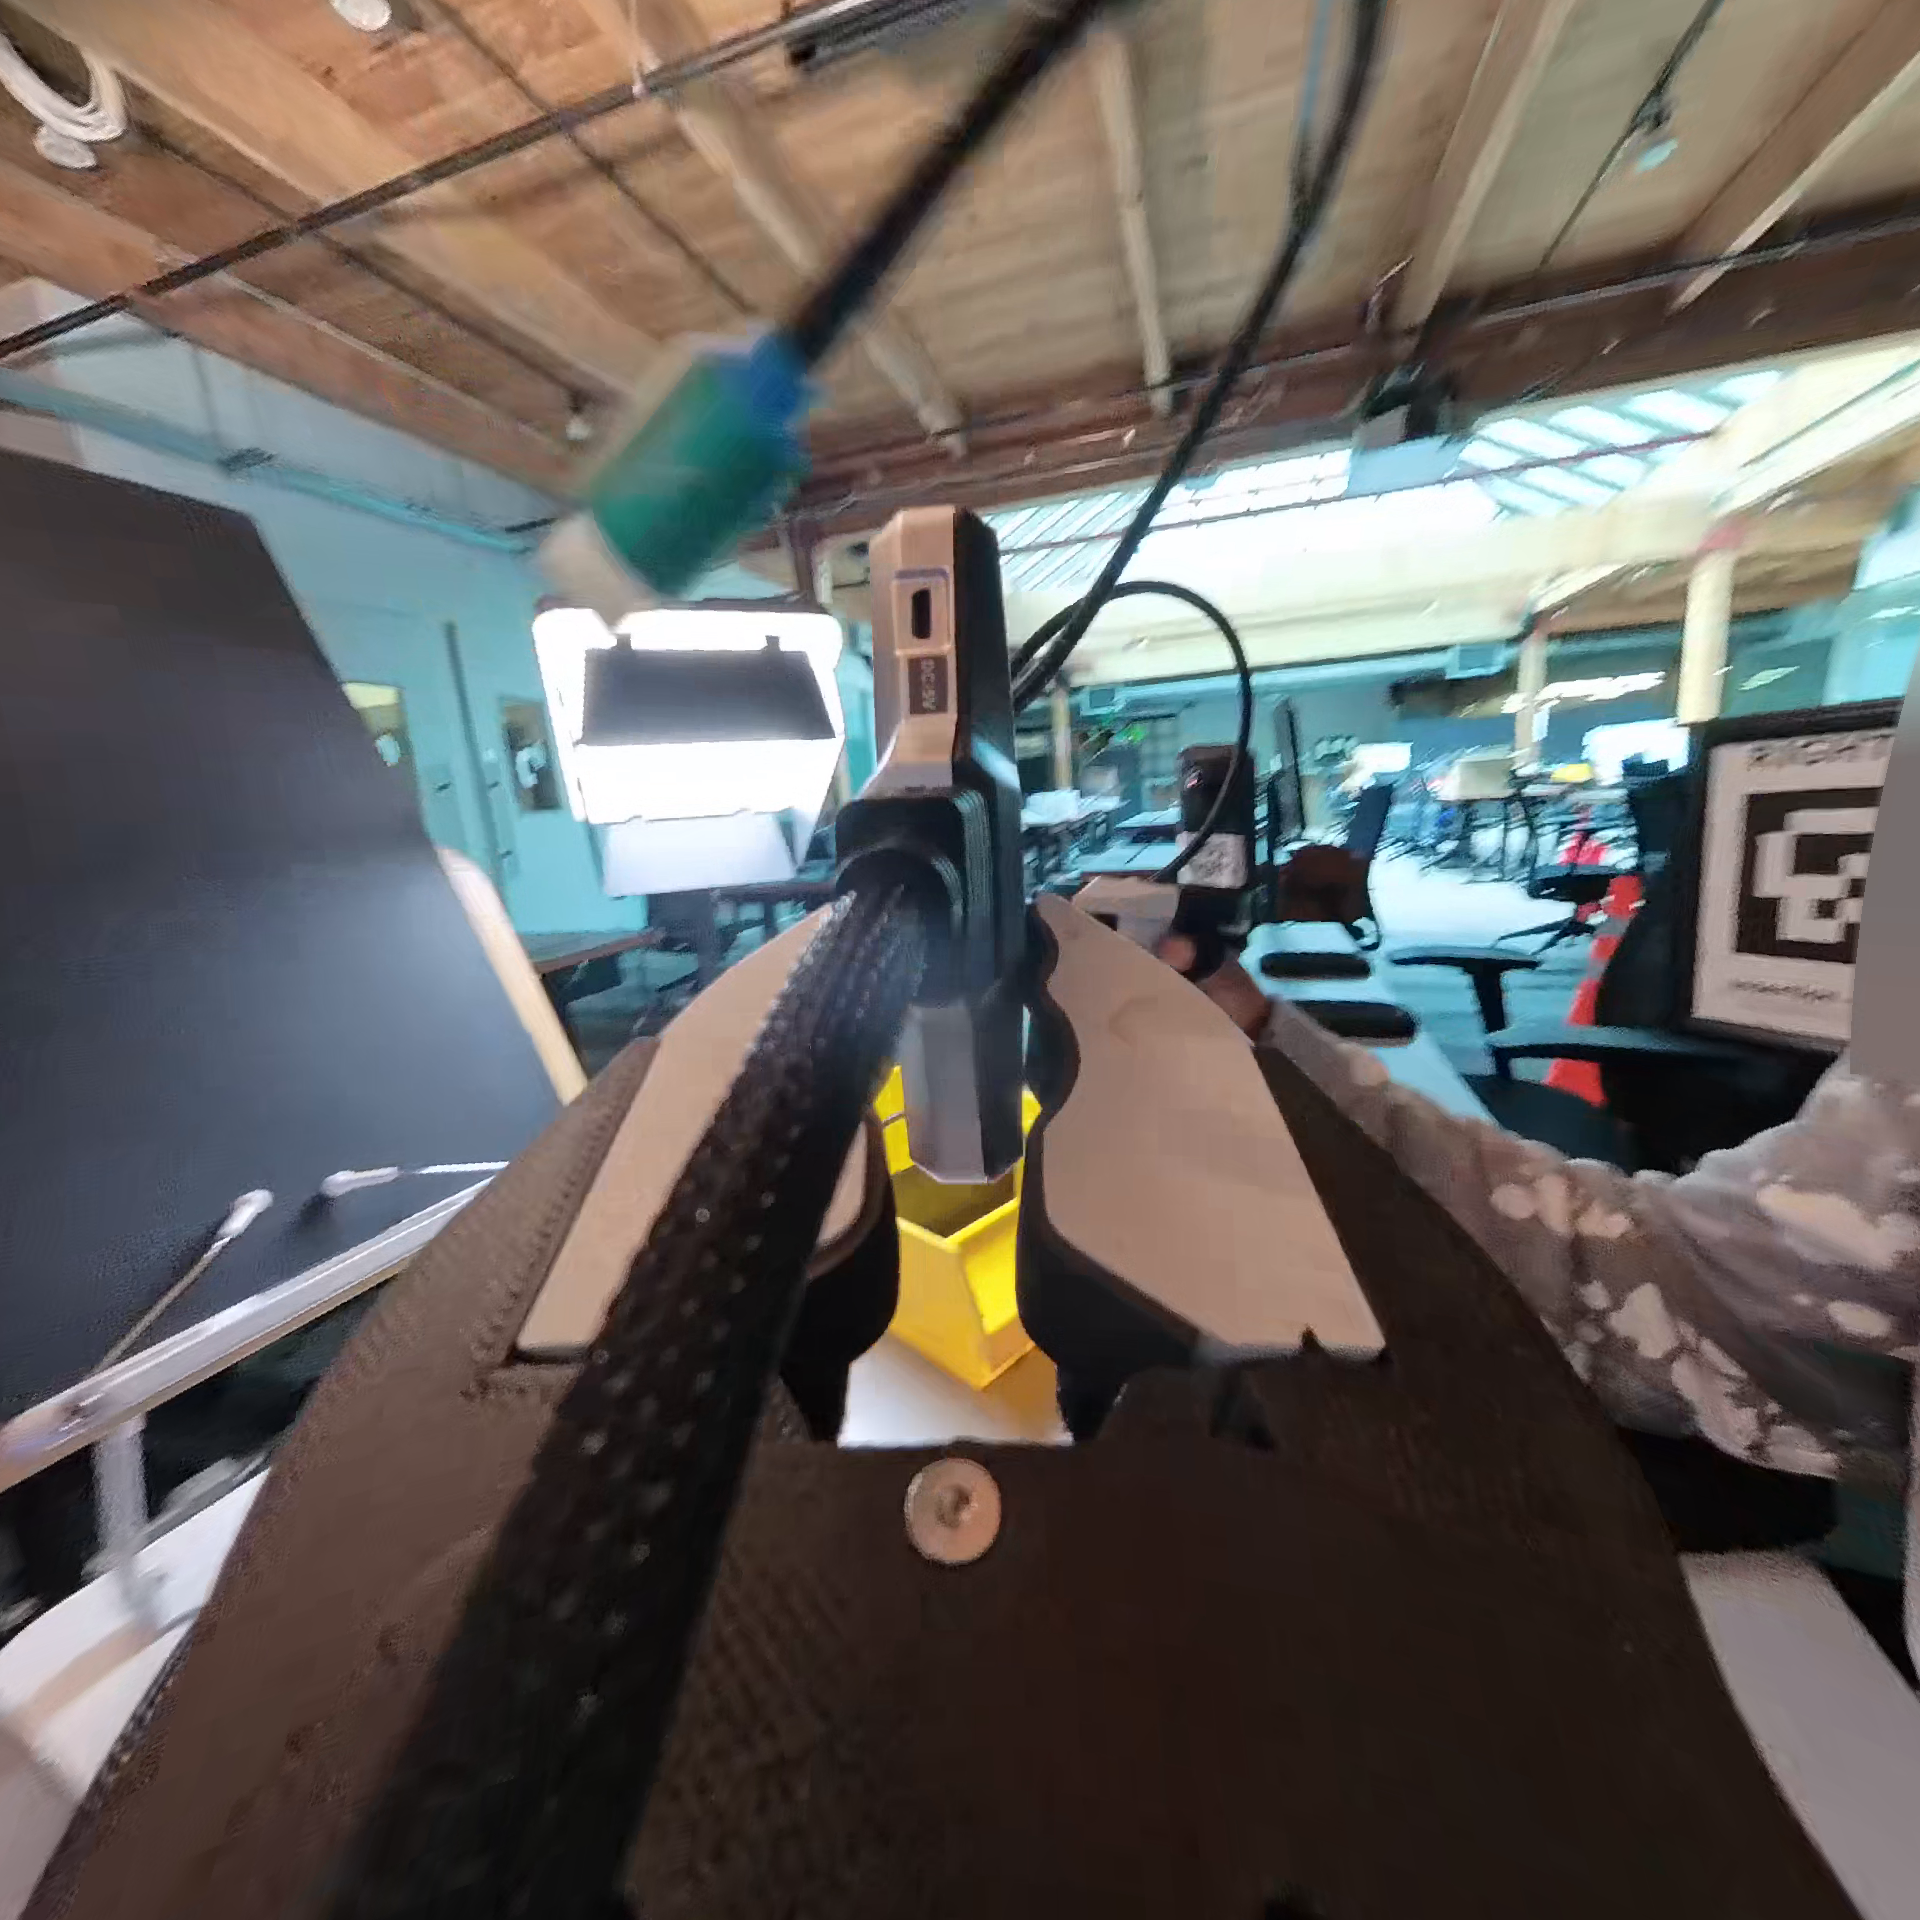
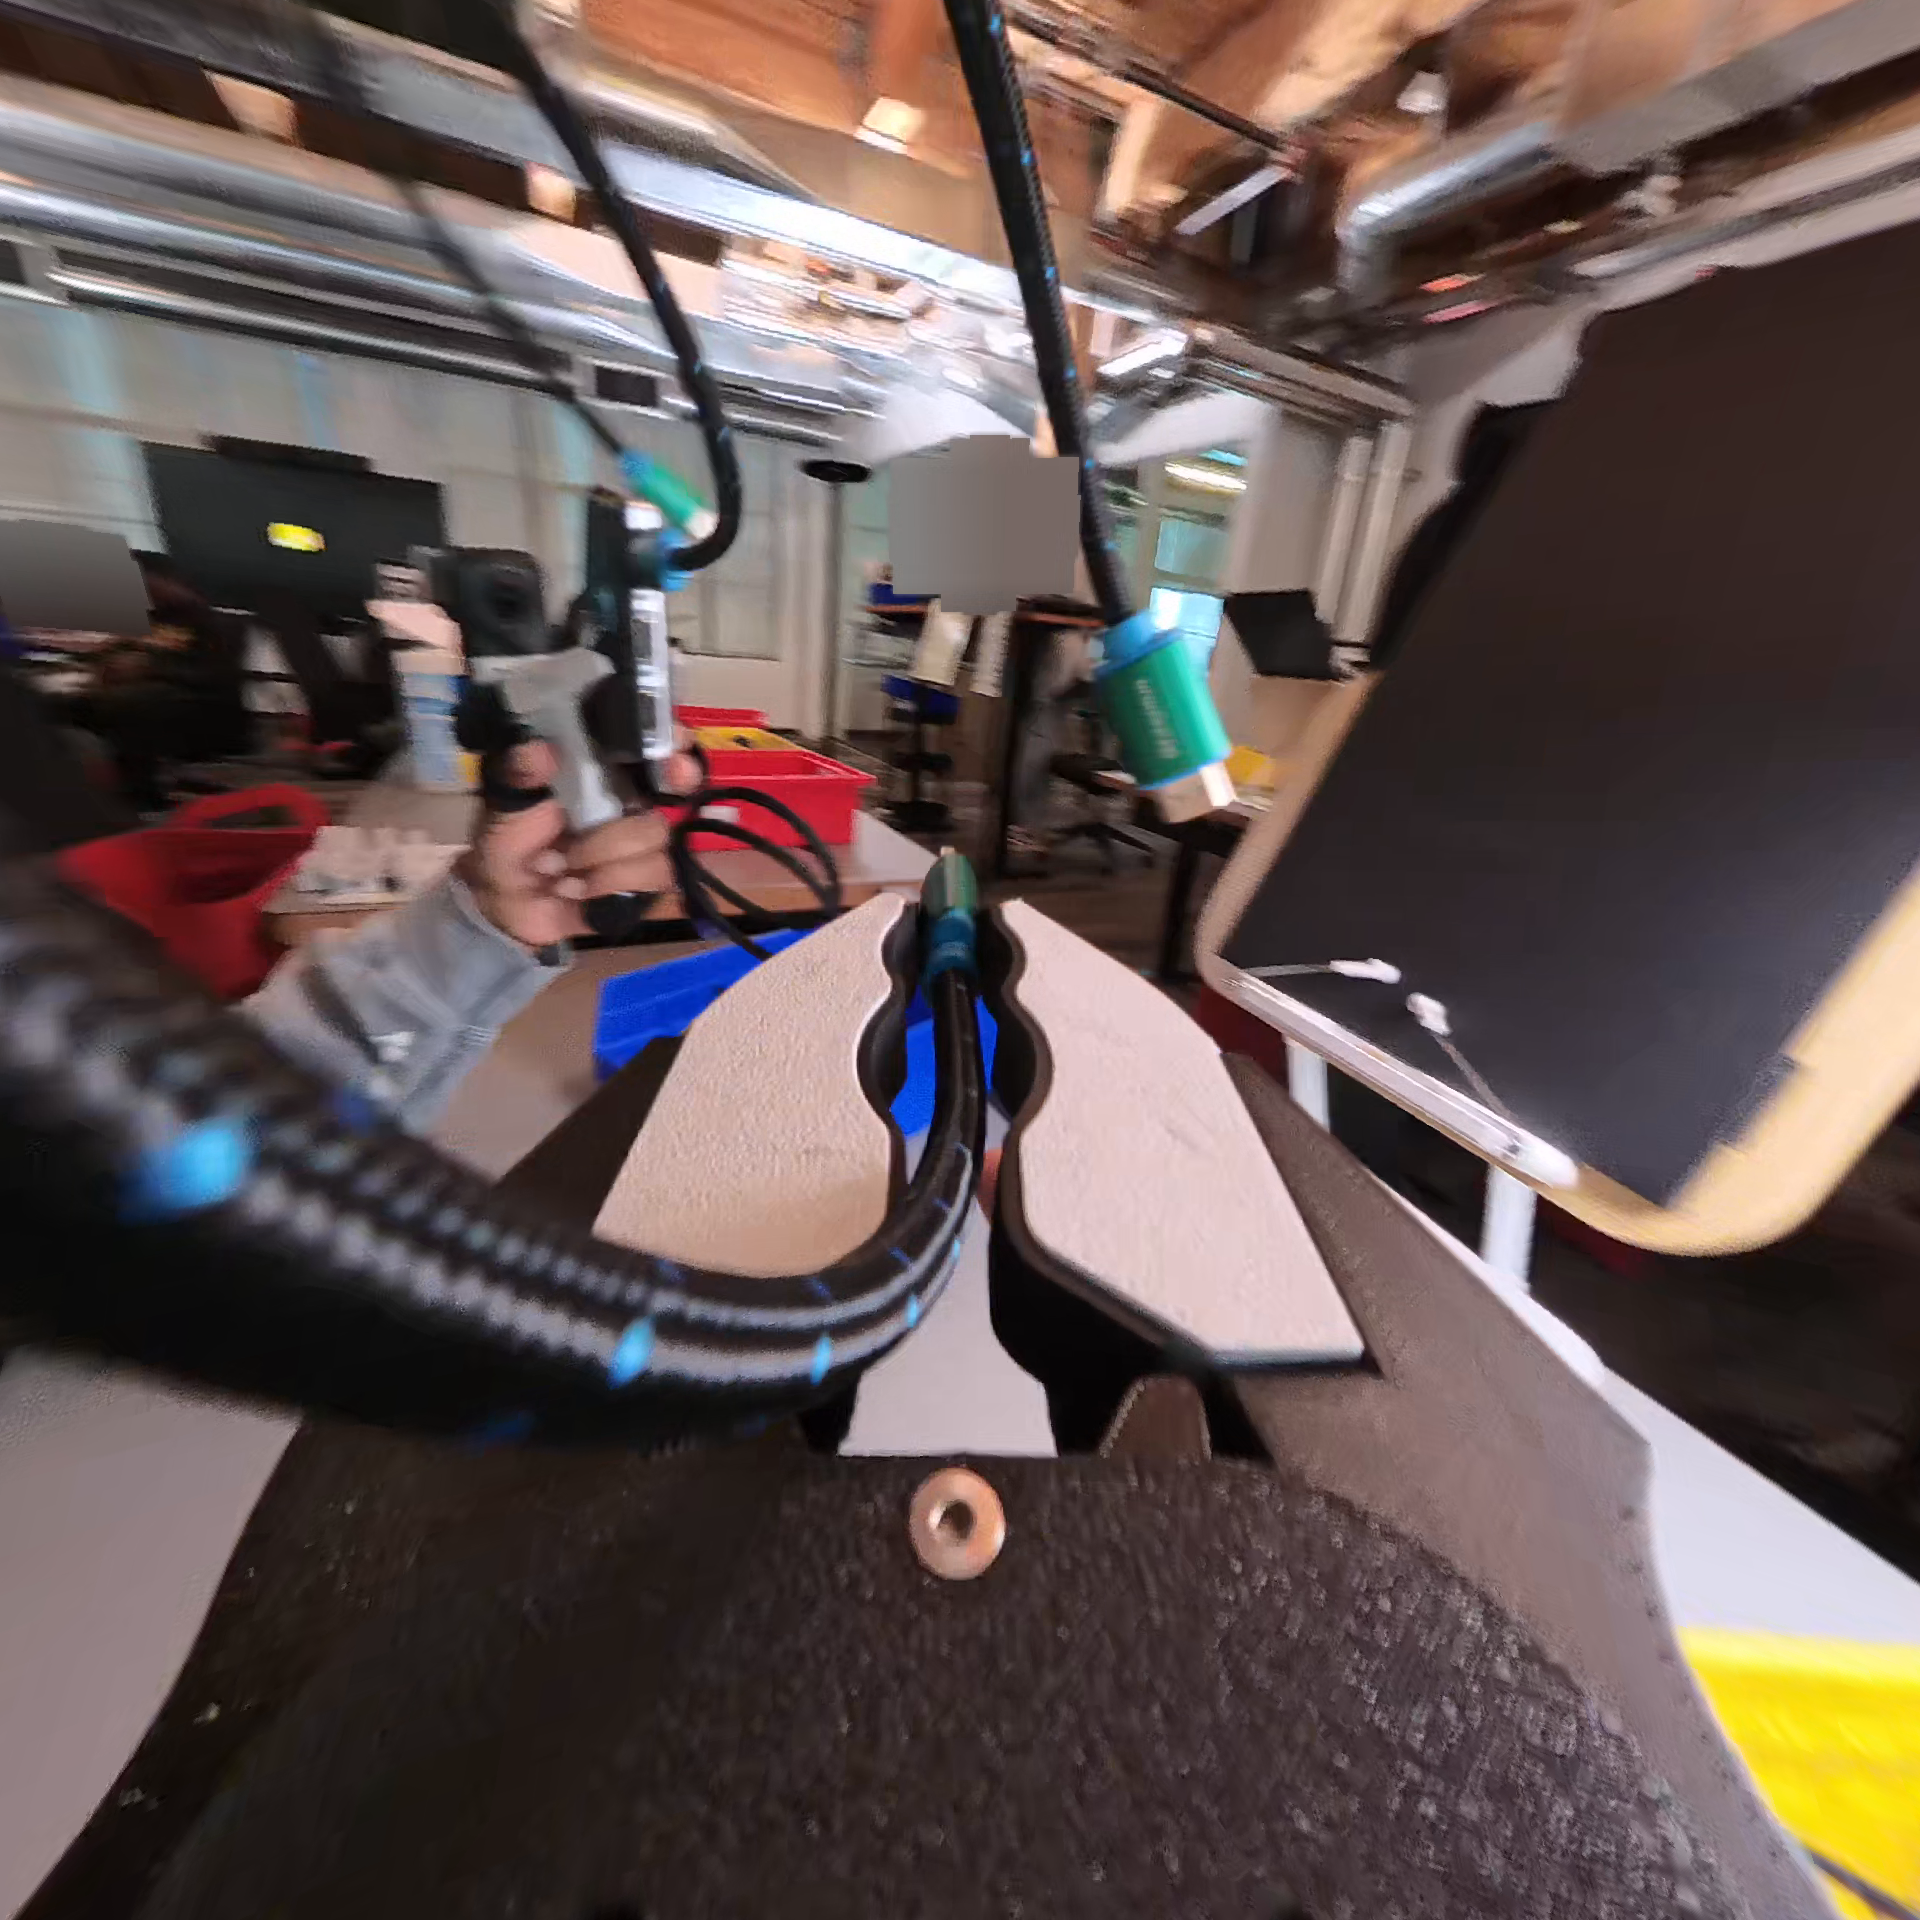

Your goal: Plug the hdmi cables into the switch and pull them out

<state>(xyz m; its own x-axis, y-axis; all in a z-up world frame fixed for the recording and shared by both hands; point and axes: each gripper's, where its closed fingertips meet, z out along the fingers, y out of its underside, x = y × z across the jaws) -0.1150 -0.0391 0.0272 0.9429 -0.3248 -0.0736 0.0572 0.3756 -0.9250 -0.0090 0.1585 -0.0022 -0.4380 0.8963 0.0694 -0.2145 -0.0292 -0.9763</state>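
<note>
Switch (image 1: 940,790) clamped in left gripper (image 1: 1023,925), one black plug (image 1: 914,831) seated; right gripper (image 2: 951,914) pinches unplugged green plug (image 2: 951,894), another green plug (image 2: 1158,717) dangling free.

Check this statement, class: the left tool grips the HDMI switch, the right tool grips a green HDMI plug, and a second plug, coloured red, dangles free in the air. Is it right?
Not quite. The dangling plug is green with a blue collar, not red, as the right wrist view shows. The rest holds: the left tool grips the switch, and the right tool grips a green plug.
</note>
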